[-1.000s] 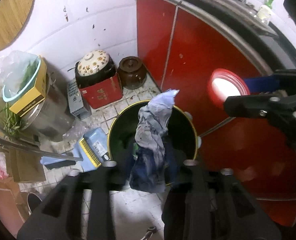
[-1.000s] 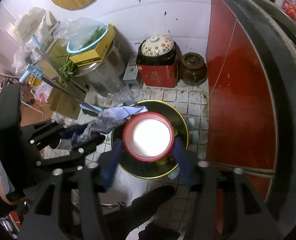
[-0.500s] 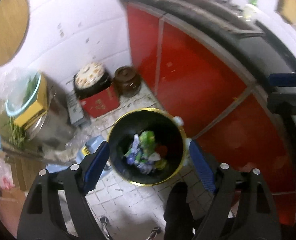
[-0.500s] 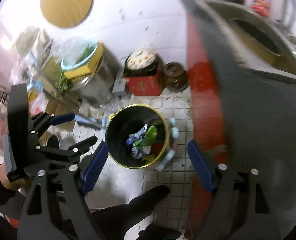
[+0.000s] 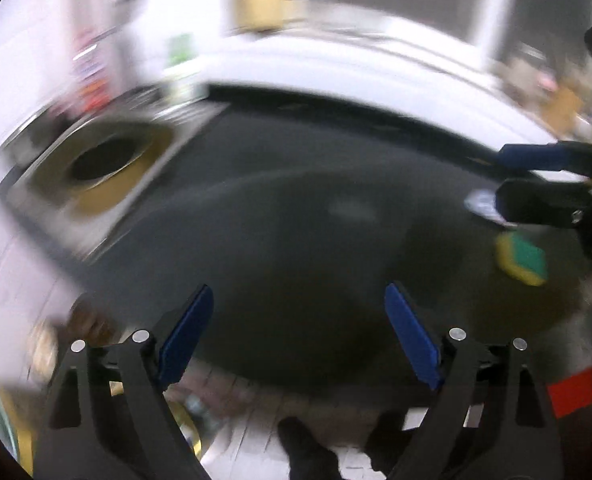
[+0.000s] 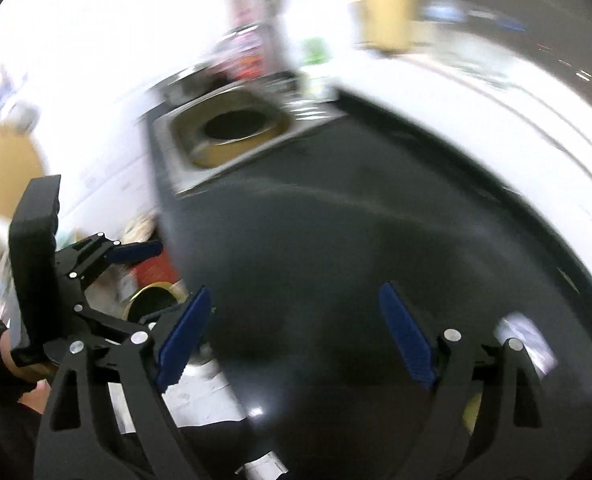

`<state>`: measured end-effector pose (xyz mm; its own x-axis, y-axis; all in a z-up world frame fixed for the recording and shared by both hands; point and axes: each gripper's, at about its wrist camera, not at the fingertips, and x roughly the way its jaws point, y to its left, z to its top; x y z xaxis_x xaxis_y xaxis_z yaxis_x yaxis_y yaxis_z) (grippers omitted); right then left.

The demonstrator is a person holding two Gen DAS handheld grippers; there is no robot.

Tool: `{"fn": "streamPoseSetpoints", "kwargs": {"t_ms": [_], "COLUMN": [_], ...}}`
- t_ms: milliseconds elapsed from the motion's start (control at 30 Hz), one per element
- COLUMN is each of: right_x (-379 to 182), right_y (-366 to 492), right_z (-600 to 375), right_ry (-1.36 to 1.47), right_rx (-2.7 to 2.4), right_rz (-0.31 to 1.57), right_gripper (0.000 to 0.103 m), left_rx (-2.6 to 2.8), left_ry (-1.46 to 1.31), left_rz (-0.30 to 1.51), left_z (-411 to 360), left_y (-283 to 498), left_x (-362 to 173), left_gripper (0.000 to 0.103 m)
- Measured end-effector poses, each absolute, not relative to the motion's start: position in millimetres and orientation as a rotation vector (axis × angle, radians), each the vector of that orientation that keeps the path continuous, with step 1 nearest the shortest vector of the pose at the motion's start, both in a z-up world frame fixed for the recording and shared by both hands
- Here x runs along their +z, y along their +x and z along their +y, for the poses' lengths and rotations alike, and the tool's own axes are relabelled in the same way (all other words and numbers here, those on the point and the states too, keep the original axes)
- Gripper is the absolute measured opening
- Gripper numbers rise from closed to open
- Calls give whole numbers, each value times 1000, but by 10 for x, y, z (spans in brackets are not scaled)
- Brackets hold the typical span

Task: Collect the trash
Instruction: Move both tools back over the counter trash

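Observation:
Both views are blurred by motion. My left gripper (image 5: 296,332) is open and empty above the dark countertop (image 5: 296,240). My right gripper (image 6: 291,332) is open and empty over the same countertop (image 6: 336,260). A white wrapper-like scrap (image 5: 482,206) lies at the right of the counter, partly behind the right gripper's fingers (image 5: 544,158). A similar pale scrap (image 6: 526,338) shows in the right wrist view. The black bin with a gold rim (image 6: 151,304) stands on the floor at lower left, beside the left gripper (image 6: 135,250).
A steel sink (image 5: 99,160) is set in the counter's left end and also shows in the right wrist view (image 6: 231,132). A yellow and green sponge (image 5: 522,256) lies on the counter at right. Bottles stand behind the sink against a white wall.
Both grippers dropped the cloth and the red cup into the bin and opened. They have since swung up from the bin to face the countertop.

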<state>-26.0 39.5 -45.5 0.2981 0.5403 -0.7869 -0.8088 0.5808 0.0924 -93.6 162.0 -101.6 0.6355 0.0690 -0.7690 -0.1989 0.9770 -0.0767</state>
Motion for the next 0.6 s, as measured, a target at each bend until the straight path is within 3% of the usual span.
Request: {"fn": "streamPoseSetpoints", "kwargs": {"t_ms": [267,600], "right_x": [-255,-426], "right_y": [61,-88], "right_z": [-1358,-2259], "right_ry": [-226,-192], "right_rx": [611,549], "right_rz": [876,901], "right_gripper": [86,88], "left_rx": [-181,-330], "left_ry": [-27,77], "left_rz": [858,910], "left_z": [339,-436], "left_y": [-42,251], "left_x": [-734,-765], "left_gripper": [88,91]}}
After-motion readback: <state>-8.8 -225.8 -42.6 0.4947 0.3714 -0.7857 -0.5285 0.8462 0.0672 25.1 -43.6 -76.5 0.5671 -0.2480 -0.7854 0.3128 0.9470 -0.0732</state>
